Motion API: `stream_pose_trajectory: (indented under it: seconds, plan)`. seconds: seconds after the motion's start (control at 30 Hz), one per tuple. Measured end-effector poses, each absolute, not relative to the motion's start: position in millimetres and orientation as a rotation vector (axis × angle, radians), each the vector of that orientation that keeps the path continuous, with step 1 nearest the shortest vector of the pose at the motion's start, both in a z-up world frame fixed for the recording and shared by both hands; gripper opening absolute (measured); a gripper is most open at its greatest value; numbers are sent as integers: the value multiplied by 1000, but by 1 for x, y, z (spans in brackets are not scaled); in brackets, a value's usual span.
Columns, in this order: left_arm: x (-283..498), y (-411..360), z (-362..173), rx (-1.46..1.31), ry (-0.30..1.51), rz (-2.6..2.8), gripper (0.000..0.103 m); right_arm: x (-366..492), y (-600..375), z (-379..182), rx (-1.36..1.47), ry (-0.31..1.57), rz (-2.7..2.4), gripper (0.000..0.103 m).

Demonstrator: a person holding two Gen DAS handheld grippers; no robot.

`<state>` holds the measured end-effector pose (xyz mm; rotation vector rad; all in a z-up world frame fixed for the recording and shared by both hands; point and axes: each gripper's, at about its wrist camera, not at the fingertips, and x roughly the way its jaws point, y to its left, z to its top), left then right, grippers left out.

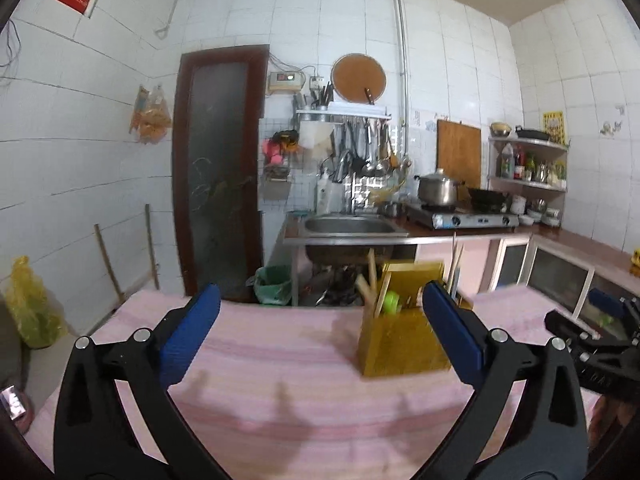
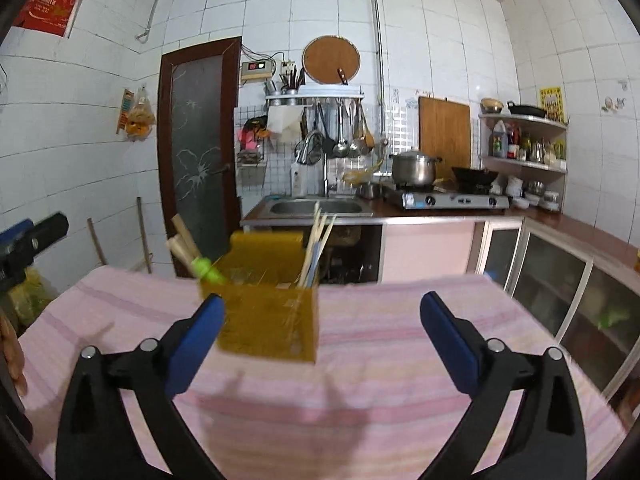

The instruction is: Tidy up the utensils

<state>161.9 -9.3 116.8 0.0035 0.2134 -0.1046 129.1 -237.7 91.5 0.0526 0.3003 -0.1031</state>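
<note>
Right now the left gripper [image 1: 320,332] is holding its jaws spread wide with nothing between the blue pads [image 1: 190,332], only bare cloth lying under the gap. Likewise the right gripper [image 2: 322,340] is standing with its jaws fully apart and gripping nothing, its left pad sitting in front of the lower left corner of the yellow utensil holder [image 2: 268,316] in that view, though whether it is touching I cannot tell.

Both grippers are hovering over a worktop covered by a pink striped cloth [image 1: 280,360], and their shadows are falling on the cloth below them. In the left wrist view the holder is standing upright on the cloth toward the far edge, just inside the right pad, and the other gripper is showing at the right border.

Inside the holder, wooden handles [image 2: 182,240] are leaning out to the left beside a green-handled tool [image 2: 206,270], while a bunch of chopsticks [image 2: 316,240] is rising from the right compartment. The holder and its contents are looking blurred in both views.

Beyond the worktop a steel sink [image 2: 316,208] is sitting under a rack of hanging ladles [image 2: 344,132], a steel pot [image 2: 414,168] and a dark wok [image 2: 474,176] are resting on a gas stove [image 2: 448,200], and a dark-framed door [image 2: 196,152] is standing closed to the left
</note>
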Motion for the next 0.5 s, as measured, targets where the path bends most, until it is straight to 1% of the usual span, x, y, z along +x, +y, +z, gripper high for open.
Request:
stream_pose_trajectory:
  seconds: [0.2, 0.5]
  plan:
    - [116, 10, 75, -12, 321, -129, 98, 88, -214, 66, 67, 316, -84, 98]
    - [82, 22, 30, -43, 333, -105, 98, 59, -193, 26, 75, 340, -79, 99]
